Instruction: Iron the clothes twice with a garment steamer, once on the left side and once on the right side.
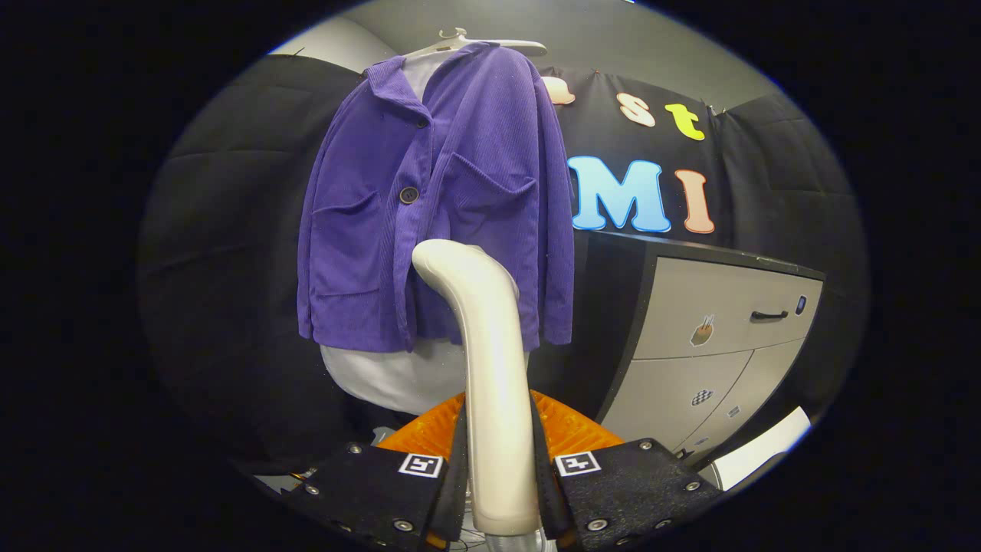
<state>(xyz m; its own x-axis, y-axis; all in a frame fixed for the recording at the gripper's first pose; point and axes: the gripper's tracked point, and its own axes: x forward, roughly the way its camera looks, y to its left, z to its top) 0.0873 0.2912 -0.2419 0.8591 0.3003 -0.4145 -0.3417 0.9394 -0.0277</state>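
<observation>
Garment steamer [490, 368] sits upright in the hand-held gripper [500, 475], both fingers clamped tight against its pale handle, one on each side. Its curved head rises up ahead of the fingers and bends toward the clothes, the tip showing in front of the lower half of the purple corduroy jacket [437, 207]; whether it touches the fabric, I cannot tell. That jacket hangs straight ahead, beyond the fingers, on a white hanger [475, 42], buttoned over a white garment [398, 376] whose hem drops below it. An orange ribbed surface [571, 429] shows just behind the fingers. Off to the right of the gripper stands a grey cabinet [713, 337] with a dark handle.
</observation>
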